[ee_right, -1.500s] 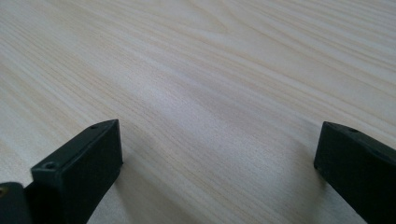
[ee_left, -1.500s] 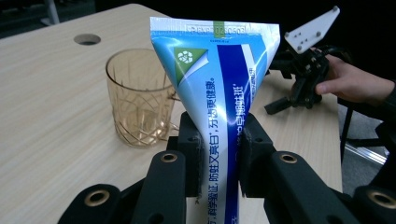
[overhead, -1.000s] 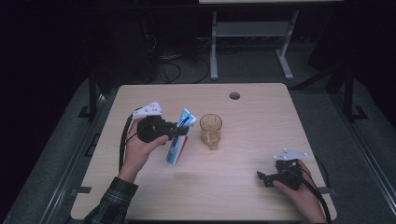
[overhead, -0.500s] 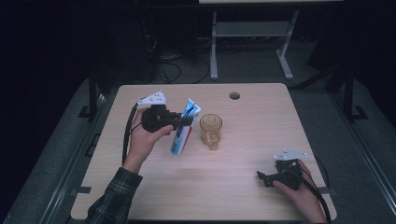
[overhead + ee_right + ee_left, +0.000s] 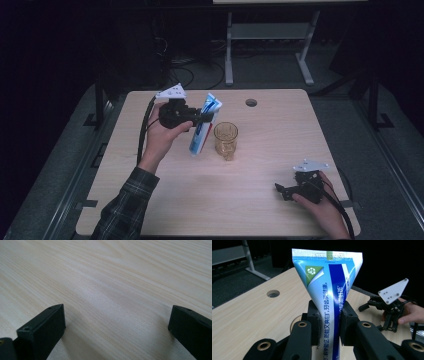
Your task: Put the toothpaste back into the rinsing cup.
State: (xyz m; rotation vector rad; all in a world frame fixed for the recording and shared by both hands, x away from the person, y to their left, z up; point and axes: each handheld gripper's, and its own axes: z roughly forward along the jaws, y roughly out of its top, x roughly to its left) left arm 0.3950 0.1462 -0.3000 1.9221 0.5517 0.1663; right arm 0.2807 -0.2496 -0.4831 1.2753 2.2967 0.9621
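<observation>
Dark floor and a pale metal stand (image 5: 270, 37) lie beyond a light wooden counter (image 5: 260, 210) with a round hole (image 5: 251, 102) near its far edge. At the left, the left claw (image 5: 209, 117) pinches a blue-and-white tube (image 5: 204, 125) and holds it off the wood, crimped end up and tilted toward the far right, lower end down toward the counter. In the left gripper view both black jaws press the tube's (image 5: 332, 287) flat sides from left and right, and printed characters run down its face; the hole (image 5: 273, 293) shows beyond on the left. An amber glass (image 5: 225, 140) stands upright on the counter just right of the tube, very near its lower part; whether they touch cannot be told. A hand (image 5: 162, 137) in a plaid sleeve (image 5: 125, 205) carries the left claw, and a black cable (image 5: 144, 130) hangs from it. The right claw (image 5: 280, 190) sits low at the near right corner, well apart from tube and glass, pointing left, held by the other hand (image 5: 325, 212). In the right gripper view its jaws stand wide apart over bare wood (image 5: 117, 290), gripping nothing.
</observation>
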